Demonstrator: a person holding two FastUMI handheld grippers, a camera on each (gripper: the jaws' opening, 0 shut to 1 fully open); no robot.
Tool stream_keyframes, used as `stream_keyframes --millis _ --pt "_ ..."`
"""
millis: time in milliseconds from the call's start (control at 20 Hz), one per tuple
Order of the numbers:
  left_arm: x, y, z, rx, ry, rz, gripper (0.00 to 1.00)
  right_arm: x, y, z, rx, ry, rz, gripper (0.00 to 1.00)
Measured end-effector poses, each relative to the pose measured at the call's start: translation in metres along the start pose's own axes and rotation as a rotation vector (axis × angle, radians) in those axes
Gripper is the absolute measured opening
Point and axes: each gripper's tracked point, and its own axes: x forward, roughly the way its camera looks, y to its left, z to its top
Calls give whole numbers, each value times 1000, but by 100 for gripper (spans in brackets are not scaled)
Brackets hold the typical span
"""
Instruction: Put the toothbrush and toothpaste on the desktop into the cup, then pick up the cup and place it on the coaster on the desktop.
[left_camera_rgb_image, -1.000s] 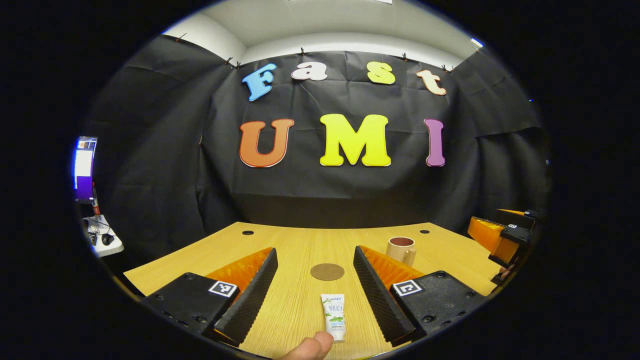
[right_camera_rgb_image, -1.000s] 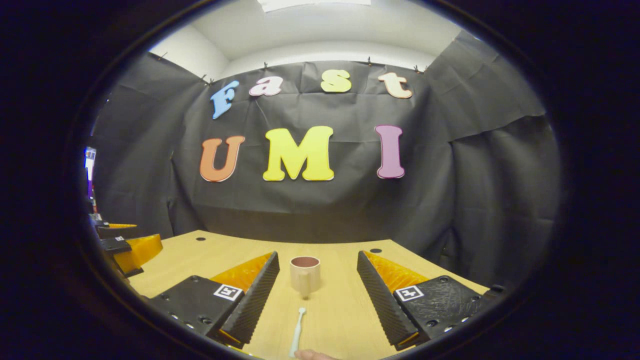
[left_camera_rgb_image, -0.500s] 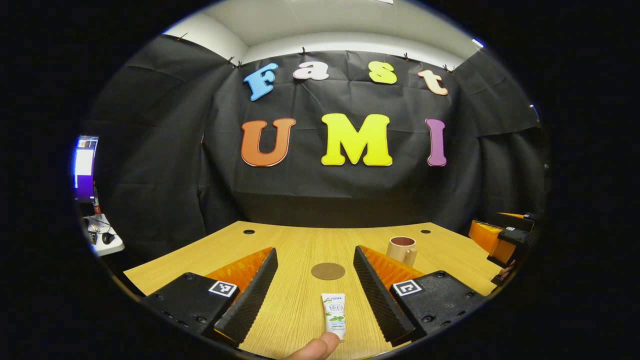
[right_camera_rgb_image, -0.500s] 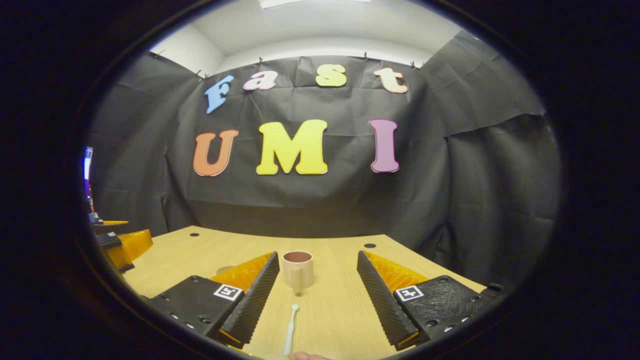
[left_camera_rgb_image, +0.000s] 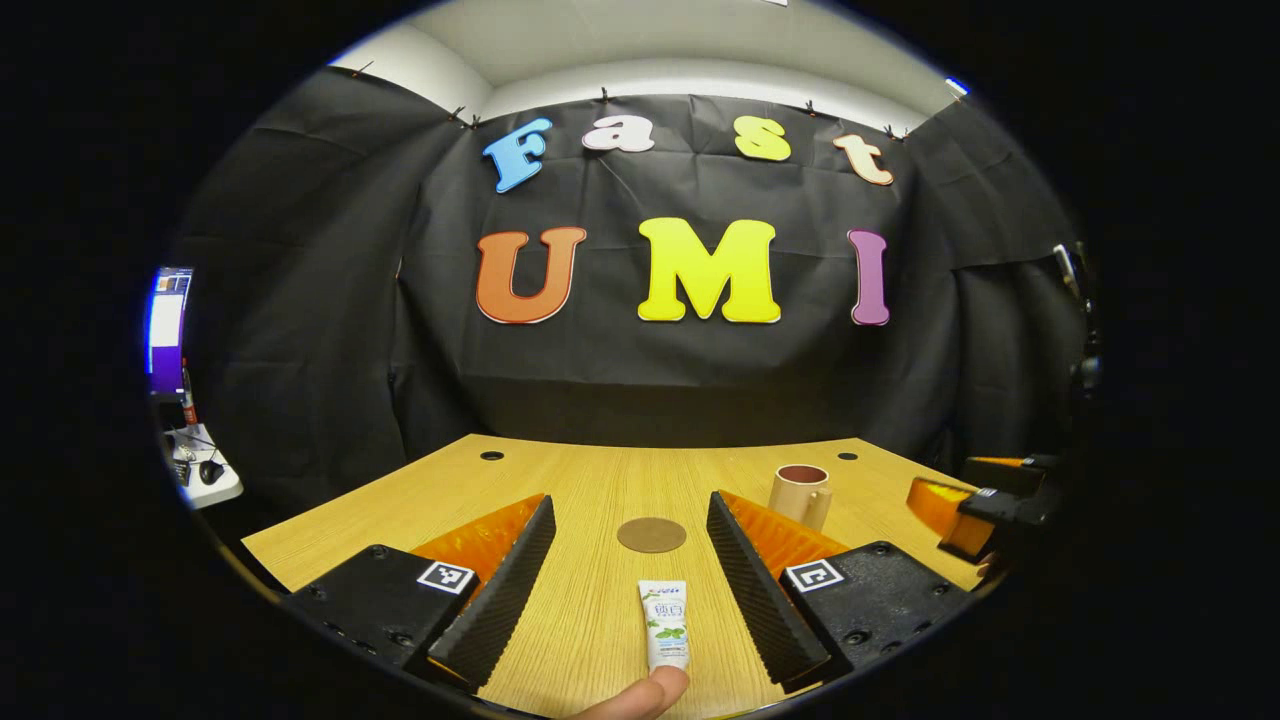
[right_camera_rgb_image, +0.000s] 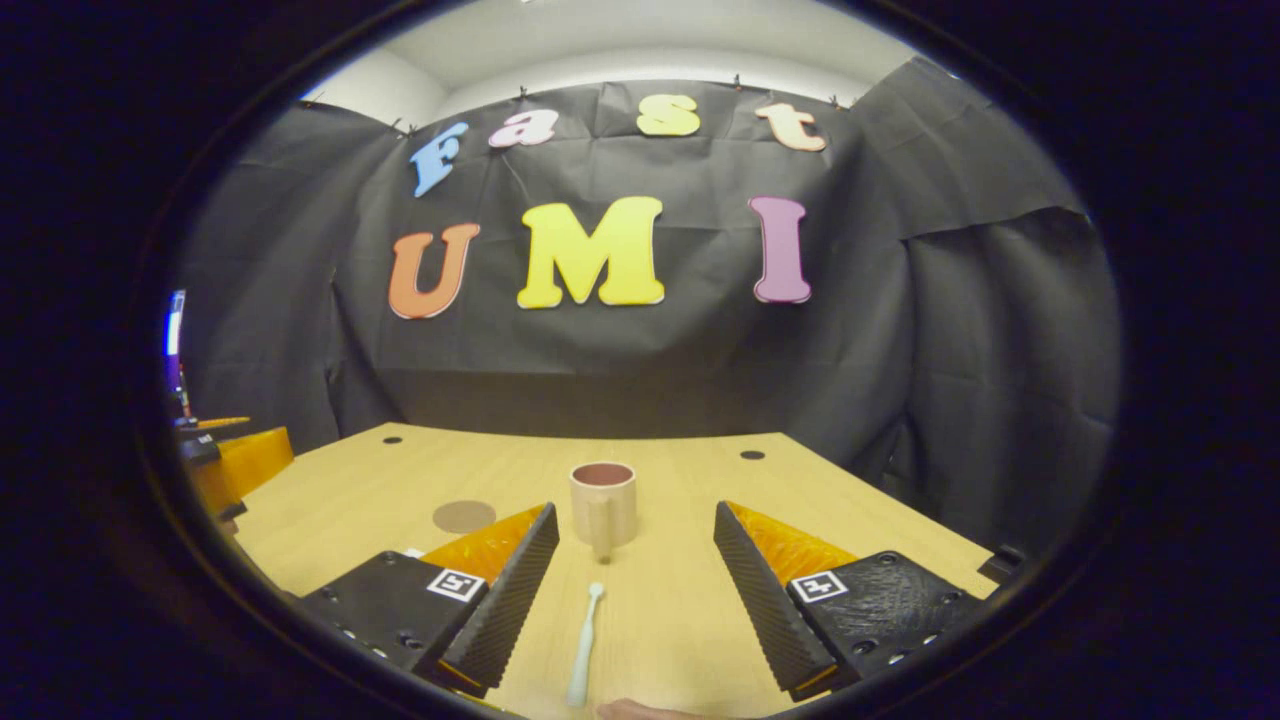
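Left claw (left_camera_rgb_image: 630, 585) spread wide, gripping nothing, hovering low over the desk (left_camera_rgb_image: 560, 480). Tube (left_camera_rgb_image: 665, 625) flat on the desk between its fingers, touching neither, cap end nearest the camera, crimped end pointing away. Fingertip (left_camera_rgb_image: 640, 697) of a person at the very bottom, right at the tube's near end; contact hard to call. Coaster (left_camera_rgb_image: 652, 535) flat on the desk just ahead of the tube, on the claw's centre line, past the fingertips. Cup (left_camera_rgb_image: 800, 493) upright farther ahead and off to the right, beyond the right finger, handle turned toward the camera, well apart from the coaster. Other claw seen at far right edge, above the desk's right side.

Right claw (right_camera_rgb_image: 635, 590) also spread wide, nothing held, low over the desk (right_camera_rgb_image: 700, 480). Brush (right_camera_rgb_image: 583, 645) lying flat between its fingers, closer to the left finger but not touching it, running roughly along the claw's axis, one end toward the cup. Cup (right_camera_rgb_image: 603, 503) upright dead ahead, just past the fingertips, handle facing the camera, nothing seen sticking out of its mouth; small gap between brush's far end and cup base. Coaster (right_camera_rgb_image: 464, 516) ahead and left, partly behind the left finger, well apart from the cup. Sliver of a hand at the bottom edge near the brush's near end. Other claw at far left edge.
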Motion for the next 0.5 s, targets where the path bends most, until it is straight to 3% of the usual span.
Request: stream_keyframes --millis 150,500 --pt "1 2 -3 6 4 7 97 14 11 -33 10 94 34 98" --pt "12 10 -29 -20 86 5 97 36 30 -101 15 343 41 90"
